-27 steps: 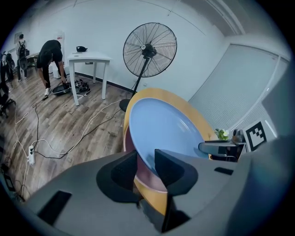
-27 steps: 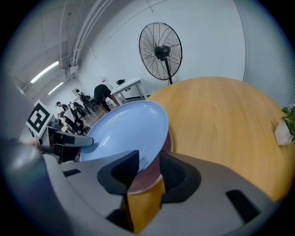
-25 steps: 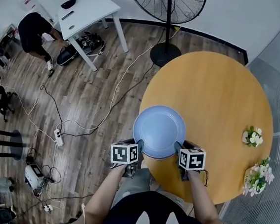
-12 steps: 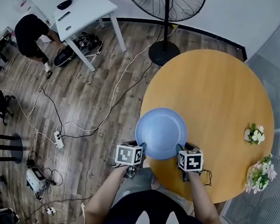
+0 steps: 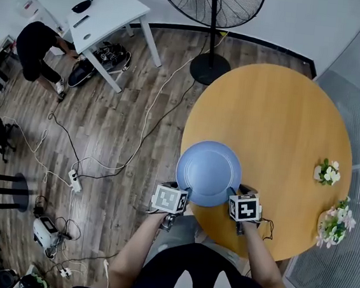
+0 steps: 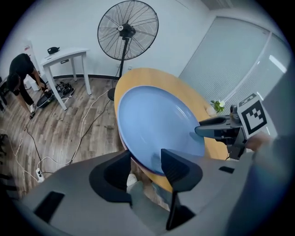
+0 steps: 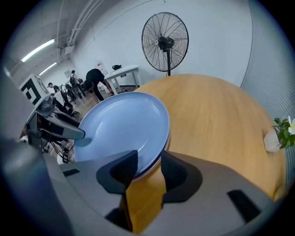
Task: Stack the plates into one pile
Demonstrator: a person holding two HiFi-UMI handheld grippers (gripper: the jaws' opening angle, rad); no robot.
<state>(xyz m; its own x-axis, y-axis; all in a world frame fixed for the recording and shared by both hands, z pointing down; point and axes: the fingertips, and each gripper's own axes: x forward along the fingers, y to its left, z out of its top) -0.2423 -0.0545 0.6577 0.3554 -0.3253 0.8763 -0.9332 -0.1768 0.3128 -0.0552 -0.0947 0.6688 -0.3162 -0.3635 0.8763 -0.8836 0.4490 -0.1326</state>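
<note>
- Round wooden tabletop (image 5: pixel 285 119). The blue plate (image 5: pixel 209 172) is at its near left edge, right in front of me.
- In the right gripper view, a pink plate (image 7: pixel 168 140) shows as a thin rim just under the blue plate (image 7: pixel 124 124). The two are stacked.
- My left hand-held gripper (image 5: pixel 183 191) is at the blue plate's near left rim. Its jaws have just been opening and now stand wide.
- In the left gripper view, the rim of the blue plate (image 6: pixel 156 124) runs between the left hand-held gripper's (image 6: pixel 146 159) jaws. One jaw is over the plate's face and the other outside the rim. I see no squeeze on it.
- My right hand-held gripper (image 5: pixel 232 192) is at the near right rim, across the plate from the left one.
- The right hand-held gripper's (image 7: pixel 148 159) jaws have eased a little wider, yet they sit close on the stacked rims, one above and one below, holding the blue plate.
- Two small pots of flowers (image 5: pixel 325 174) stand at the tabletop's right edge, well apart from the plates.
- A pedestal fan (image 5: pixel 214 3) stands on the floor beyond the tabletop's far side.
- Far left there is a white table (image 5: pixel 110 14), with a person (image 5: pixel 40 45) bent over beside it.
- Cables (image 5: pixel 151 118) trail across the wooden floor.
</note>
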